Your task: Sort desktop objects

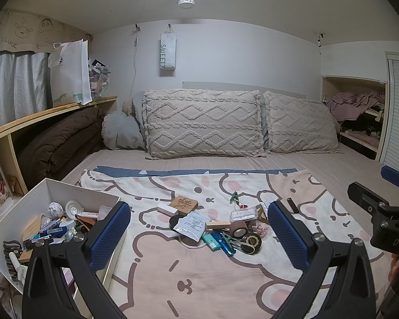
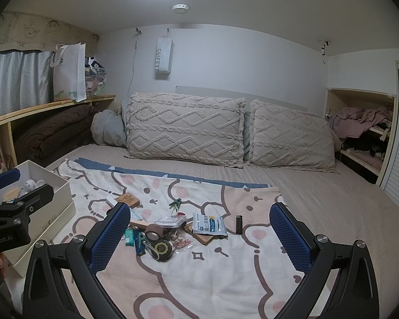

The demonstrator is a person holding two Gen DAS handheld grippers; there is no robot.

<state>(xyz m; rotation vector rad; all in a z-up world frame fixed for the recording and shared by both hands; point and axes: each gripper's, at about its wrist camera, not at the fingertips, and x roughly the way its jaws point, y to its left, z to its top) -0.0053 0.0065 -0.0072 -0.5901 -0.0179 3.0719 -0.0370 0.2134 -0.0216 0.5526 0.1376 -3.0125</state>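
Right now we hold both grippers above the cartoon blanket (image 1: 199, 279), and we take the white box (image 1: 74, 190) as our landmark. Our left gripper (image 1: 199, 228) has its blue-padded fingers (image 1: 111, 236) spread wide with nothing between them; its left finger hangs over the box's near right wall. Our right gripper (image 2: 199, 228) is likewise spread wide and holds nothing, well to the right of the box.

Inside the box we see a jumble: a crumpled paper ball (image 1: 55, 208), a round white lid (image 1: 74, 208) and blue packets (image 1: 53, 230).

To the right of the box, on the blanket, lies the loose pile. Nearest the box sits a carved wooden block (image 1: 183, 203) with a white eraser-like bar (image 1: 167, 209) touching it. Further right we find a white sachet (image 1: 191, 224), a teal lighter (image 1: 209, 240), a blue lighter (image 1: 224, 244), a brown tape roll (image 1: 238, 226), a round black tin (image 1: 252, 240) and a clear plastic case (image 1: 243, 214). A green clip (image 1: 234, 196) lies apart behind the pile, and a small black stick (image 1: 292, 204) lies farthest from the box.
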